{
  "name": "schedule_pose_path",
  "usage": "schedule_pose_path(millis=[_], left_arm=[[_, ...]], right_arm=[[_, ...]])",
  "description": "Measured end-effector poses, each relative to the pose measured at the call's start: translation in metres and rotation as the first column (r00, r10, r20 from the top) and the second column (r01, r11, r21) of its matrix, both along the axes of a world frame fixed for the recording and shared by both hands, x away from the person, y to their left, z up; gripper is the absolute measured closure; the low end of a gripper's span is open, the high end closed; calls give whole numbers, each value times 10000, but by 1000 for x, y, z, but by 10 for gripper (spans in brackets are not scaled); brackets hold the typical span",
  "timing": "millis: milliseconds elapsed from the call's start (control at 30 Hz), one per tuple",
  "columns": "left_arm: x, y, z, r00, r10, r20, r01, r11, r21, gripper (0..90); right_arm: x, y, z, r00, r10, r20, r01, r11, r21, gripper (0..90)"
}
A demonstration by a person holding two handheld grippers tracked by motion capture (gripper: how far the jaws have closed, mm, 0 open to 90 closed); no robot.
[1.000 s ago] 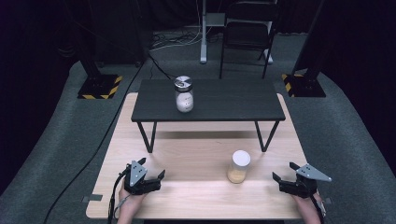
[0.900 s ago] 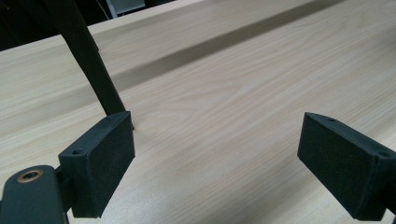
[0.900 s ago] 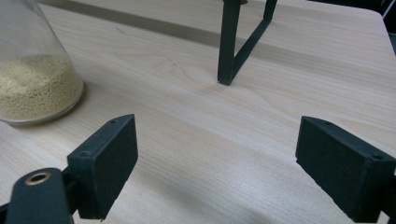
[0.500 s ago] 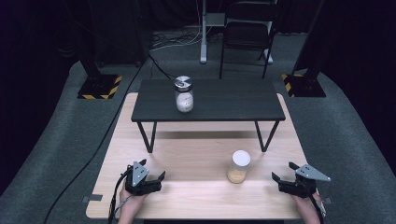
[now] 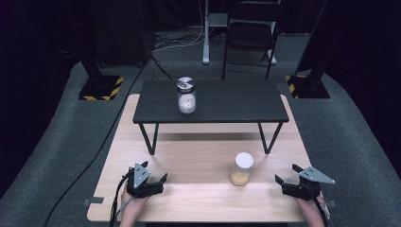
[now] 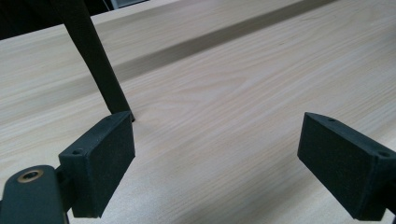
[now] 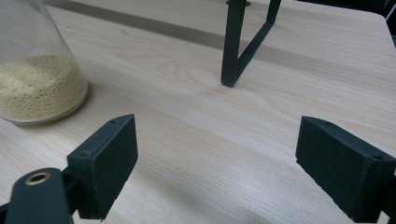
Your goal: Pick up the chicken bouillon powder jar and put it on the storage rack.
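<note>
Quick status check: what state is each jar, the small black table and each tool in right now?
Jar of yellow grains: upright on the wooden table, white lid on, partly filled, untouched.
Jar with metal lid: upright on the small black table, closed, holding something white.
Small black table: standing on the wooden table.
Left tool: open, nothing between its jaws.
Right tool: open, nothing between its jaws, beside the jar of yellow grains.

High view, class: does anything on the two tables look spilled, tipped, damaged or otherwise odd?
Nothing stands out. The jar of yellow grains stands upright on the wooden table, the jar of white contents upright on the black table. No spill shows.
</note>
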State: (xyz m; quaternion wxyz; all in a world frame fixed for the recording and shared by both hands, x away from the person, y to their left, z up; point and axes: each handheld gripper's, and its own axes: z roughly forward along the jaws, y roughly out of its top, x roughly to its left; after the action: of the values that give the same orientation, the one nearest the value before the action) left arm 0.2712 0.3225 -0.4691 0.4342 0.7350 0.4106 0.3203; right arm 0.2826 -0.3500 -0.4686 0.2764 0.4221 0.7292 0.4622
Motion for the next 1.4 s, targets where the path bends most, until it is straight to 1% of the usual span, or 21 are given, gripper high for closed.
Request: schedule_pose_path(millis=[167, 300, 367, 400, 433, 533, 733, 833, 1033, 1167, 1400], left_arm=[[0, 0, 0, 10000, 79, -28, -79, 10000, -56, 107], [0, 0, 0, 9999, 96, -43, -96, 9999, -66, 107], [0, 0, 0, 9999, 99, -51, -99, 9999, -77, 106], [0, 0, 0, 9999, 98, -60, -99, 9999, -90, 106], [1, 0, 0, 9999, 124, -74, -125, 9999, -115, 105], [0, 0, 0, 9999, 134, -74, -135, 9998, -125, 105], [1, 0, 1, 9998, 110, -136, -112, 9999, -111, 105], [2, 0, 1, 9998, 112, -148, -114, 9999, -109, 104], [1, 0, 1, 9998, 126, -139, -127, 9999, -95, 104], [1, -1, 1, 9998, 119, -134, -120, 9999, -40, 103], [1, -1, 2, 9998, 113, -160, -114, 9999, -32, 103]], right_arm=[[-3, -2, -1, 9998, 51, 207, -55, 9997, 221, 111], [-3, -2, -1, 9989, 335, 342, -347, 9987, 365, 93], [-4, -2, -1, 9987, 384, 347, -398, 9984, 403, 89], [-4, -2, -1, 9978, 531, 407, -552, 9970, 539, 80], [-3, -2, -1, 9959, 764, 483, -794, 9947, 649, 66], [-1, -1, 0, 9903, 1308, 478, -1342, 9879, 778, 55], [3, 6, 2, 9783, 2018, 481, -2056, 9740, 953, 48], [5, 14, 4, 9712, 2338, 460, -2370, 9678, 848, 48], [8, 27, 5, 9587, 2795, 526, -2828, 9563, 744, 49], [11, 36, 5, 9509, 3056, 491, -3084, 9488, 679, 49], [19, 48, 10, 9442, 3241, 583, -3276, 9425, 665, 50]])
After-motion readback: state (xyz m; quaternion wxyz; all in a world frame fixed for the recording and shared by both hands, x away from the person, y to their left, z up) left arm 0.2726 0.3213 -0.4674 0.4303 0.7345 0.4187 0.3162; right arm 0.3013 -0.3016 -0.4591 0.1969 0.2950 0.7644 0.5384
